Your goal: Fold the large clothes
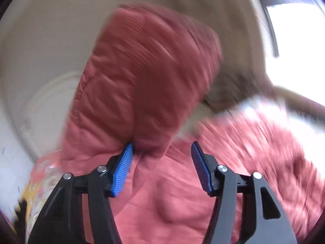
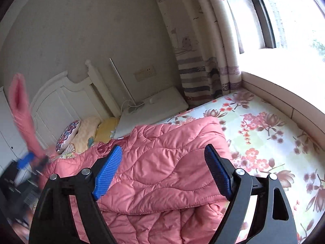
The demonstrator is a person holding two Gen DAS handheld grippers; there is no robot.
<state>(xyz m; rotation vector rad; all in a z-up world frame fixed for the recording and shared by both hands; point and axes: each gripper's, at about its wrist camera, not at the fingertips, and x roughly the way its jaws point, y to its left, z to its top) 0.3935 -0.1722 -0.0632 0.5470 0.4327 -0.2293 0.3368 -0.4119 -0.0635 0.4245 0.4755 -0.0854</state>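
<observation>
Left wrist view: badly blurred; pink quilted jacket (image 1: pixel 162 183) filling the frame under the left gripper (image 1: pixel 162 158), one sleeve (image 1: pixel 146 71) thrown upward in front of the wall; blue fingers (image 1: pixel 121 170) apart, one tip just touching the base of the raised sleeve, nothing pinched between them; cloth loose, not held. Right wrist view: sharp; same jacket (image 2: pixel 166 162) lying on the bed (image 2: pixel 274 132) with its flowered sheet, body already doubled over once, upper layer ending in a stitched hem low in the frame; right gripper (image 2: pixel 162 172) hovering above the folded panel, fingers (image 2: pixel 107 172) wide apart and empty; sleeve (image 2: pixel 20 105) seen mid-air at far left over the blurred left gripper (image 2: pixel 30 162); pillows (image 2: pixel 81 134) by the white headboard (image 2: pixel 61 93), curtain (image 2: pixel 203 61) and bright window (image 2: pixel 294 20) beyond. Judged from padding and sheen: light for its bulk, soft, springy, slick-faced; likely to slide and puff back open; best pinched at a hem, cuff or seam, deep enough to catch both layers, not on the smooth quilted middle.
</observation>
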